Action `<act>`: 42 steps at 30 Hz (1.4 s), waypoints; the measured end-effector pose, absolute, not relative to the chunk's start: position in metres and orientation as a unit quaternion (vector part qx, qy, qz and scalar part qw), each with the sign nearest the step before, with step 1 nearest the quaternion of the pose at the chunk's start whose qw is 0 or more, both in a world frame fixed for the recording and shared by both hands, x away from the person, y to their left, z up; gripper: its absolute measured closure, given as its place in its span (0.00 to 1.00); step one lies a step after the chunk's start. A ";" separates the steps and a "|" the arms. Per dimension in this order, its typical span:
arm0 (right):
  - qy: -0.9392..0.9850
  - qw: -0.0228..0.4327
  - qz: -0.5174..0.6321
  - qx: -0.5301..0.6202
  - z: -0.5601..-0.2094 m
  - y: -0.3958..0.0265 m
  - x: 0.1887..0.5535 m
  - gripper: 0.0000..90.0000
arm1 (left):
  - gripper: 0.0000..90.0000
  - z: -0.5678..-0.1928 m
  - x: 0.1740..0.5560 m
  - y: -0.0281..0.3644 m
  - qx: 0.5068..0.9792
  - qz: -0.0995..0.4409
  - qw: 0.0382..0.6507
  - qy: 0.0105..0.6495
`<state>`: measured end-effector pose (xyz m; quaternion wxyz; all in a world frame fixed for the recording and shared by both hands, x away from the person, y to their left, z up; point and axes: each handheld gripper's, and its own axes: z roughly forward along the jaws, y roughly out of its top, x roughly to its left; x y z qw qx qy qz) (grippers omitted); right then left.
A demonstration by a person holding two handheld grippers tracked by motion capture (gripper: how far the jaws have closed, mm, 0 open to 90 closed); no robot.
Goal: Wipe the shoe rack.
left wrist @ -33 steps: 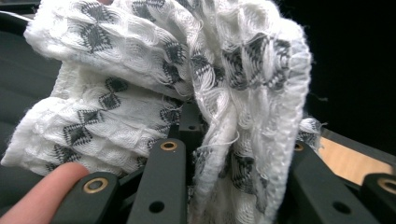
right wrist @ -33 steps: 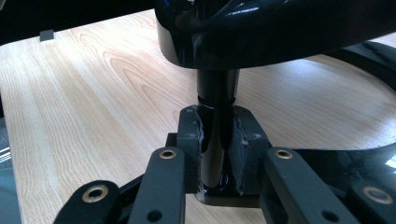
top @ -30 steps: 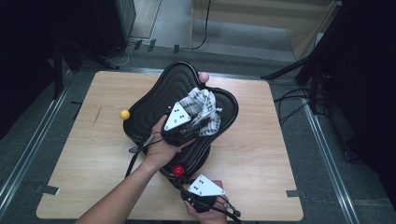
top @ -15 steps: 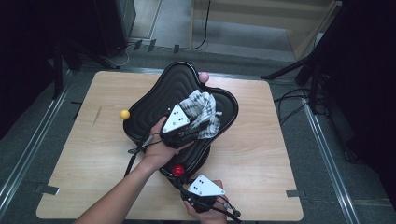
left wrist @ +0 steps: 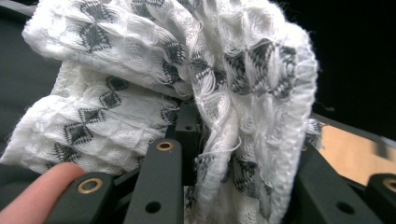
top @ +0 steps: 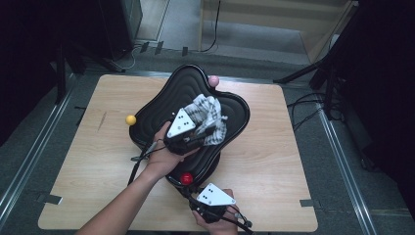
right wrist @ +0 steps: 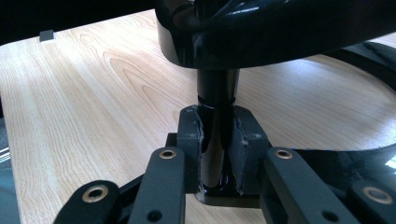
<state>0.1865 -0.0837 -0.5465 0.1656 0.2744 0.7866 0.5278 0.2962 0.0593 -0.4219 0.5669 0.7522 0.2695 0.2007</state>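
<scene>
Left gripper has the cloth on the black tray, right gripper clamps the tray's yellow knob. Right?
Not quite. The right gripper clamps a black post under the black tray, as the right gripper view shows; the yellow knob sits free. The left gripper does have the cloth.

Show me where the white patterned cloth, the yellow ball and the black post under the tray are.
white patterned cloth [top: 208,115], high view, on its bunched middle above the black tray.
yellow ball [top: 130,120], high view, on its centre.
black post [right wrist: 217,100], right gripper view, on the shaft just above the gripper pads.
</scene>
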 end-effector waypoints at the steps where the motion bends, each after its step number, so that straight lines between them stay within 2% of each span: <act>1: 0.787 0.165 0.528 0.274 -0.547 -0.084 0.187 0.84 | 0.79 -0.423 0.294 0.058 0.754 0.210 0.565 0.261; 3: 0.786 0.165 0.528 0.275 -0.547 -0.084 0.186 0.84 | 0.78 -0.424 0.295 0.061 0.751 0.212 0.566 0.267; 11: 0.786 0.165 0.529 0.275 -0.547 -0.084 0.187 0.84 | 0.75 -0.424 0.303 0.080 0.716 0.253 0.542 0.359; 13: 0.786 0.165 0.529 0.274 -0.547 -0.084 0.187 0.84 | 0.76 -0.425 0.300 0.078 0.719 0.255 0.542 0.353; 18: 0.786 0.165 0.529 0.275 -0.547 -0.083 0.187 0.84 | 0.77 -0.427 0.289 0.066 0.759 0.208 0.561 0.254; 20: 0.786 0.164 0.528 0.275 -0.547 -0.083 0.187 0.84 | 0.77 -0.428 0.286 0.064 0.764 0.223 0.558 0.235; 23: 0.786 0.165 0.528 0.276 -0.547 -0.083 0.187 0.84 | 0.75 -0.428 0.289 0.068 0.756 0.230 0.555 0.260; 26: 0.786 0.165 0.528 0.275 -0.547 -0.083 0.187 0.84 | 0.75 -0.427 0.296 0.078 0.734 0.250 0.544 0.320; 29: 0.786 0.164 0.529 0.275 -0.547 -0.083 0.187 0.84 | 0.75 -0.428 0.299 0.086 0.720 0.241 0.545 0.355; 32: 0.786 0.163 0.529 0.275 -0.547 -0.083 0.187 0.84 | 0.75 -0.428 0.292 0.081 0.733 0.245 0.540 0.334; 37: 0.787 0.164 0.528 0.275 -0.547 -0.083 0.187 0.84 | 0.75 -0.432 0.283 0.071 0.761 0.216 0.555 0.258; 40: 0.786 0.165 0.528 0.276 -0.547 -0.082 0.187 0.84 | 0.74 -0.431 0.286 0.076 0.756 0.222 0.552 0.274; 42: 0.786 0.164 0.528 0.276 -0.547 -0.083 0.187 0.84 | 0.73 -0.431 0.291 0.083 0.742 0.237 0.543 0.313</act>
